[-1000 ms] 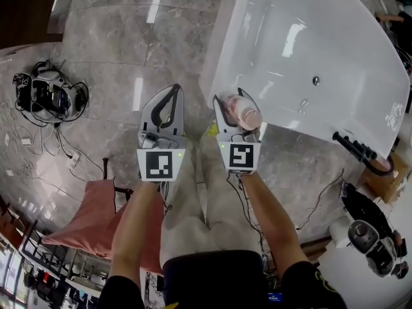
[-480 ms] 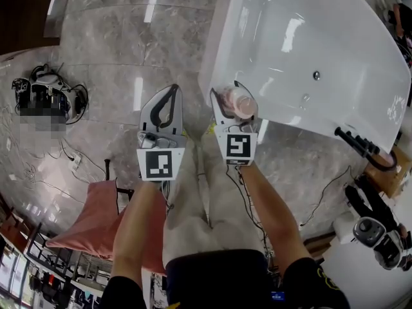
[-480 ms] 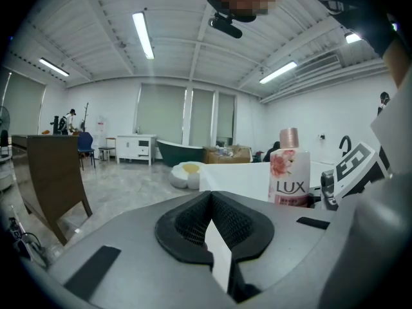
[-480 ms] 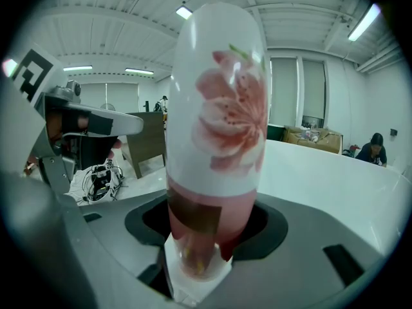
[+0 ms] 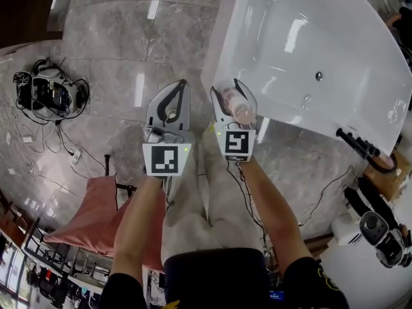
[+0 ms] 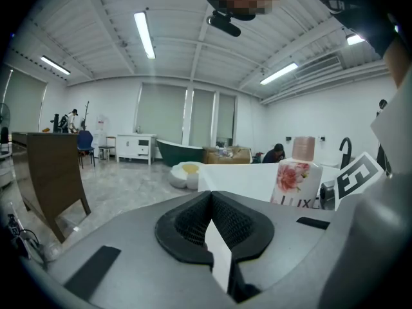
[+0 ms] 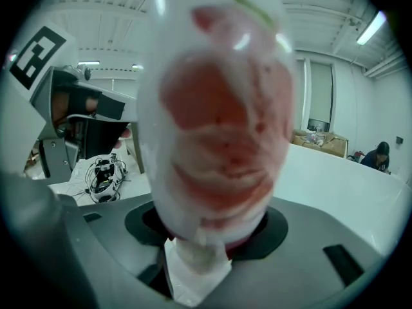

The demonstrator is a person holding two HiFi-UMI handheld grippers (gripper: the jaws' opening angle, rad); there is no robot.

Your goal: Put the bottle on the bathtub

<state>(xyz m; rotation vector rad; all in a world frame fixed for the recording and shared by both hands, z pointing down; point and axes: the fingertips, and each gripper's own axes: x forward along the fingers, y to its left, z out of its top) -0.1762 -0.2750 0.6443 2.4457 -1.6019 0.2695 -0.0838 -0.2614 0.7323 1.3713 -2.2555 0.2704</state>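
The right gripper holds the pink bottle tight at the corner of the white bathtub; the left gripper is closed, holding nothing

Cable tangle on the marble floor (pink cloth well apart)

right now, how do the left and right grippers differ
The left gripper has its jaws shut on nothing; the right gripper has its jaws clamped on a pink bottle. The left gripper hangs over the grey floor, while the right gripper sits at the rim of the white bathtub. Both point forward and carry a square marker.
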